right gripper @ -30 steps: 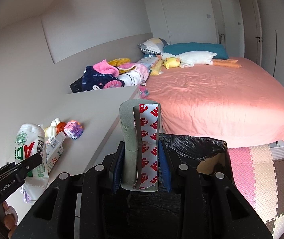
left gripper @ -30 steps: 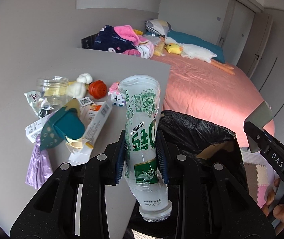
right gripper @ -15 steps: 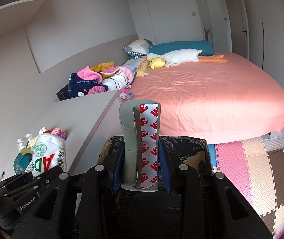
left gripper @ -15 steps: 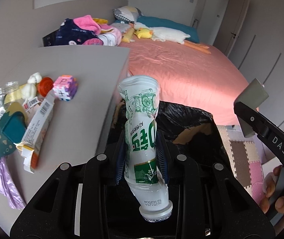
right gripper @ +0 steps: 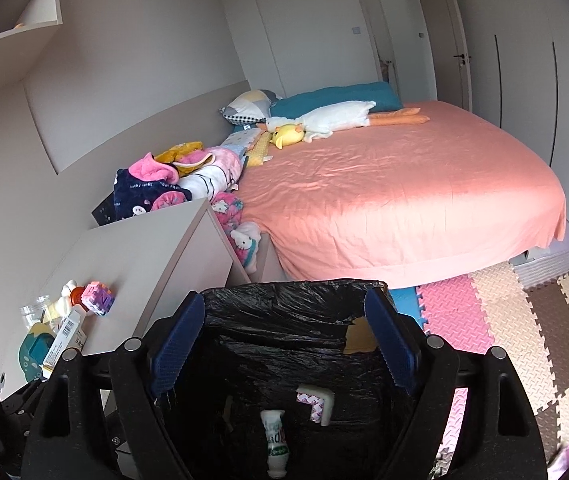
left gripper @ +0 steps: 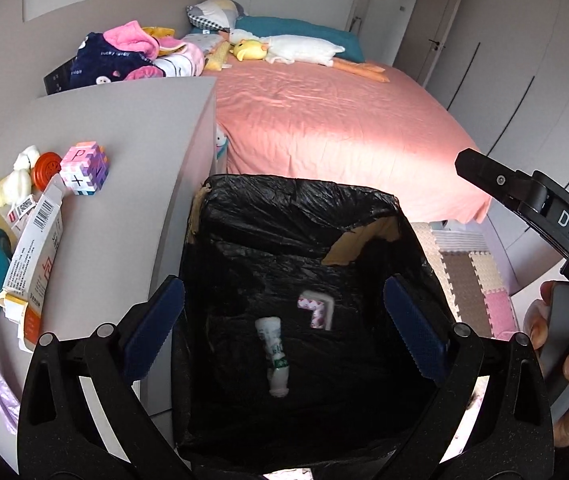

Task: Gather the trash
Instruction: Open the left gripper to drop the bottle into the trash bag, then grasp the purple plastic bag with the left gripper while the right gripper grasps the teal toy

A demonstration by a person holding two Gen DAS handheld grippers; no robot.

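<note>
**Both grippers let go over the bin**

The left gripper (left gripper: 280,320) and right gripper (right gripper: 284,344) have just been opening; both sets of jaws now stand wide apart with nothing between them. A second ago the left clamped the plastic bottle (left gripper: 274,354) and the right the foam corner guard (left gripper: 316,310). Both now lie inside the black-lined bin (left gripper: 296,204), the guard just right of the bottle.

Only the left view shows the hand (left gripper: 564,364) holding the right gripper. Only the right view shows the foam floor mats (right gripper: 516,328) spreading right of the bin. Left, the desk (left gripper: 132,152) carries litter; beyond, the pink bed (left gripper: 336,120).
</note>
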